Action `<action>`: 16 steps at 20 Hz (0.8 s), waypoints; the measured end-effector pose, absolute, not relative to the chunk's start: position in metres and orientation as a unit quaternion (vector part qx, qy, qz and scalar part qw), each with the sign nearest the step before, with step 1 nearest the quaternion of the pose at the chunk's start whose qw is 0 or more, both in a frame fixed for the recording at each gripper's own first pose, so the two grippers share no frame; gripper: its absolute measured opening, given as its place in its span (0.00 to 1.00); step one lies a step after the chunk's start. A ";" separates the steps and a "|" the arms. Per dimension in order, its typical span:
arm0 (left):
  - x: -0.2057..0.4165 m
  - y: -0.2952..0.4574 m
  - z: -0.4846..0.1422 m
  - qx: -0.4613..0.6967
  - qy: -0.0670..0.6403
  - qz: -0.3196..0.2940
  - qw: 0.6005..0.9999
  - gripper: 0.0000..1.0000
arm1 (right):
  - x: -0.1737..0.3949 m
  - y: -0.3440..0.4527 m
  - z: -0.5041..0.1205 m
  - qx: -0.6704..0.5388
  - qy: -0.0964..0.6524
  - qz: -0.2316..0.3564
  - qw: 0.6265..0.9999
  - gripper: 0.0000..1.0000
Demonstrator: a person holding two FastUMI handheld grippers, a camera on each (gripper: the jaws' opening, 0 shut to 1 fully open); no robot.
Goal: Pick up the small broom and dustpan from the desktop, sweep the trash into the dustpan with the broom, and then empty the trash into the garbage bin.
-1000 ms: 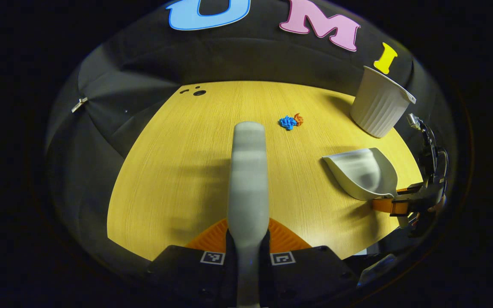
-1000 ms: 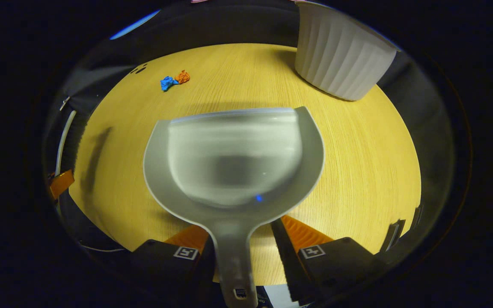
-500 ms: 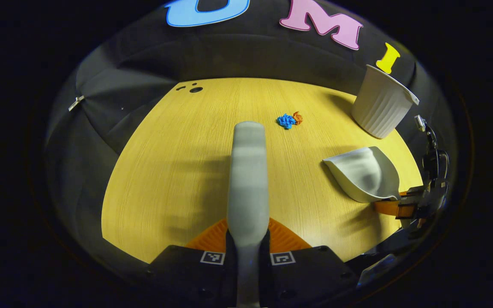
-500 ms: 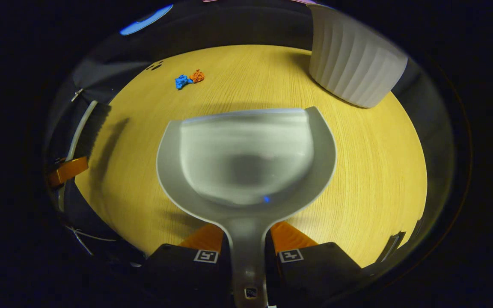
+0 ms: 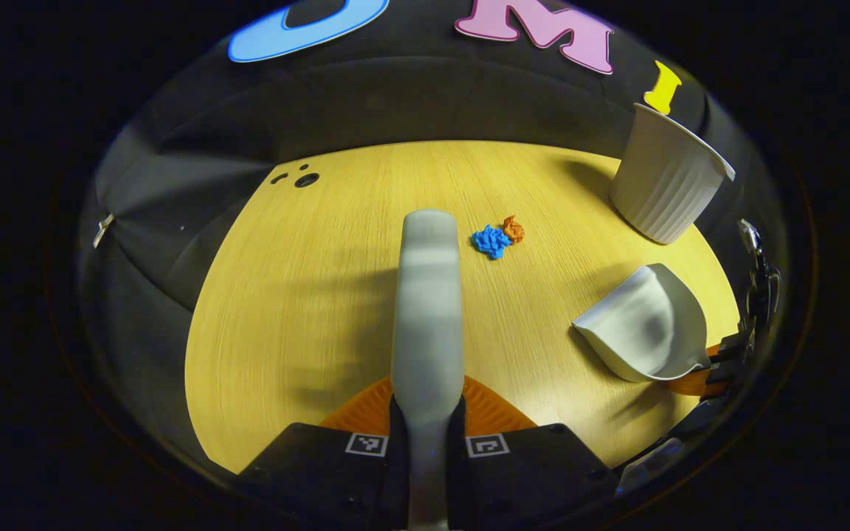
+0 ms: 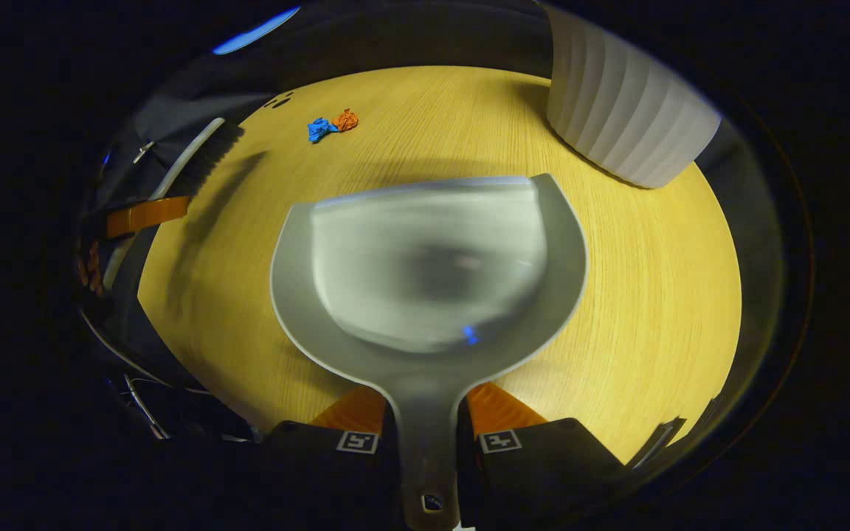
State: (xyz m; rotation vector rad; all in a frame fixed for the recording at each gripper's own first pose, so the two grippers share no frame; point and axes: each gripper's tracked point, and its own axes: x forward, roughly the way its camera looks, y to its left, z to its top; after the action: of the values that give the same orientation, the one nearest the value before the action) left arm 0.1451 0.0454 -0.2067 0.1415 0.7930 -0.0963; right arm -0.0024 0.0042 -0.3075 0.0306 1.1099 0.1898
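Left gripper view first: the left gripper (image 5: 427, 413) has both orange fingers clamped tight on the handle of the small broom (image 5: 429, 295), which sticks straight out ahead over the yellow wood-grain desktop (image 5: 307, 295). The bristles aren't visible from this angle, just the grey back of the broom. A bit past its tip and slightly to the side sit two bits of trash, a blue crumpled scrap (image 5: 491, 241) and an orange crumpled scrap (image 5: 513, 228), touching each other. Over at the far edge stands the white ribbed garbage bin (image 5: 667, 188), upright. Nearer, the dustpan (image 5: 646, 324) hangs tilted above the desk, with orange fingers showing at its handle end.

Right gripper view: the right gripper (image 6: 425, 435) is pinched on the dustpan's (image 6: 429, 265) handle from both sides, the pan's mouth facing away, and its scoop looks empty. The garbage bin (image 6: 628, 122) is just beyond it to one side. The blue scrap (image 6: 317, 130) and orange scrap (image 6: 345, 119) lie well apart from the pan at the far end. The broom (image 6: 189, 158) shows off to the side, dark bristles down, with an orange finger (image 6: 146, 214) on it.
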 end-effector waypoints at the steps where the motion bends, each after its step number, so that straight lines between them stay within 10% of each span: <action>1: 0.158 0.045 -0.208 0.081 0.387 -0.051 0.917 0.23 | -0.001 0.001 -0.305 0.009 0.525 0.095 0.846 0.34; 16: 0.294 -0.004 -0.222 0.258 0.391 -0.175 0.866 0.25 | 0.007 -0.011 -0.287 -0.026 0.533 0.157 0.831 0.34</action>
State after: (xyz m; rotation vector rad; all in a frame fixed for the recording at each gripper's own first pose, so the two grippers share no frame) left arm 0.2942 -0.0043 -0.2223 0.5409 0.8192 -0.3664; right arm 0.0072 -0.0111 -0.2872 -0.0543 1.1306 0.3339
